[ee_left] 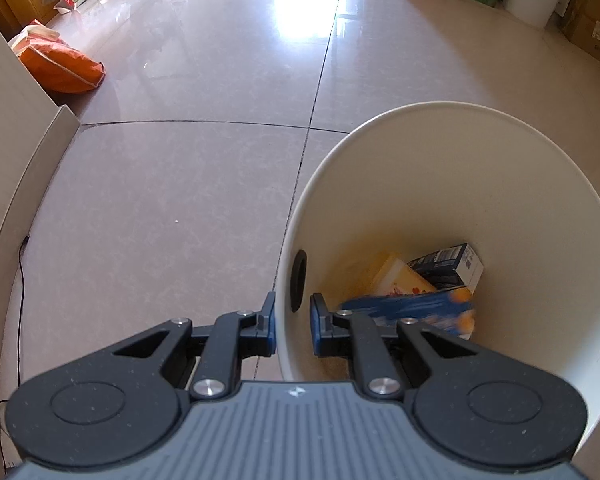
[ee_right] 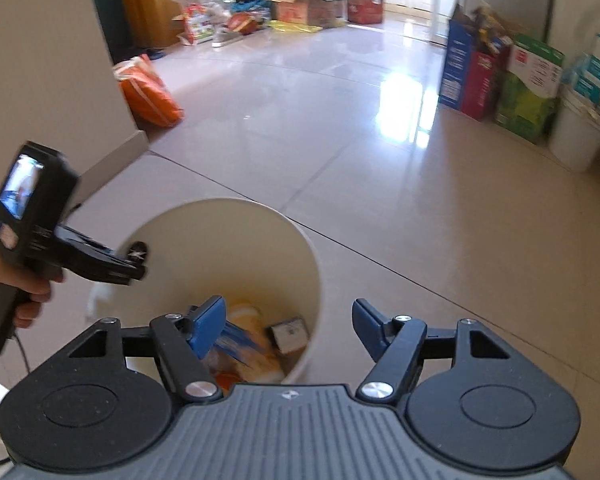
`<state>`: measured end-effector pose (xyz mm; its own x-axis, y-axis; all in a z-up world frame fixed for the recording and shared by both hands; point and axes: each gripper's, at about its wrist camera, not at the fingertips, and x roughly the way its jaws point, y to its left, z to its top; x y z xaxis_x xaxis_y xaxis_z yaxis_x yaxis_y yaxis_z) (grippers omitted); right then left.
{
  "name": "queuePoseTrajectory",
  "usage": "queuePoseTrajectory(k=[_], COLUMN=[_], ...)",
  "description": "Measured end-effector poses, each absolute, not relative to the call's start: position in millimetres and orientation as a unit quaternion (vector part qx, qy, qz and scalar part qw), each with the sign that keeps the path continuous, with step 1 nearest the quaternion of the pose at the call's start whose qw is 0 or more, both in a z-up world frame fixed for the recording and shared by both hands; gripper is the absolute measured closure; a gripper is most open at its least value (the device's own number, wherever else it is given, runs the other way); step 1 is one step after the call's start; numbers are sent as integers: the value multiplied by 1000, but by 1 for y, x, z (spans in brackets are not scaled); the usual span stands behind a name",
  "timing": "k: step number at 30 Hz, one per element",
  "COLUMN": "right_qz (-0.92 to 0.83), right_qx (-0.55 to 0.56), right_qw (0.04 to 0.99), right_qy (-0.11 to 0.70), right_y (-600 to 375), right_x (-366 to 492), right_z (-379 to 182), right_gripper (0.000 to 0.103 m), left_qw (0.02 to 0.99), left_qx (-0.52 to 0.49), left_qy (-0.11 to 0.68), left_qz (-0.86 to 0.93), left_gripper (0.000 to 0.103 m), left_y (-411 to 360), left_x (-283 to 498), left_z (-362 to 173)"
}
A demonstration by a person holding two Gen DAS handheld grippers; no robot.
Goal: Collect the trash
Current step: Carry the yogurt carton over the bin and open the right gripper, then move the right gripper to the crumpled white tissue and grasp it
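Glossy tiled floor (ee_left: 180, 208) — left gripper (ee_left: 293, 322) clamped on white bucket (ee_left: 452, 152) rim, right gripper (ee_right: 288, 326) wide, empty.

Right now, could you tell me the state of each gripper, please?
Left gripper: shut on the rim of the white bucket, one finger on each side of the wall.
Right gripper: open, nothing between its fingers, above the bucket.

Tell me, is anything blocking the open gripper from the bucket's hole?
Nothing visible blocks it. The right gripper hangs open above the white bucket, whose mouth is uncovered. The left gripper only clamps the near rim at the side.
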<state>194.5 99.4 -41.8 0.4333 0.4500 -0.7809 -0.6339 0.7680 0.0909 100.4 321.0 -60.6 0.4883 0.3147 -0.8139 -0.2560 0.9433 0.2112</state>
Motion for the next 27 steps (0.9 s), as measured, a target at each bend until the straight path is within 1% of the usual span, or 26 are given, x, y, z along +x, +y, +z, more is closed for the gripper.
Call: queuePoseTrajectory(k=[9, 14, 21, 27], right_qz=[243, 182, 82, 17], right_qx=[-83, -36, 22, 76], right_qw=[856, 859, 844, 818], right_qy=[448, 477, 530, 570], right_y=[42, -8, -66, -99], right_x=[214, 236, 255, 262], right_z=[-89, -122, -197, -266], right_gripper=[25, 24, 24, 28], left_qw=[861, 862, 862, 861], left_qx=[30, 32, 38, 30], left_qy=[479, 479, 477, 480], left_qz=[167, 164, 165, 162], left_gripper=[90, 90, 90, 90], left_y=[321, 321, 320, 320], left_x=[102, 101, 101, 100], left_z=[-61, -61, -62, -61])
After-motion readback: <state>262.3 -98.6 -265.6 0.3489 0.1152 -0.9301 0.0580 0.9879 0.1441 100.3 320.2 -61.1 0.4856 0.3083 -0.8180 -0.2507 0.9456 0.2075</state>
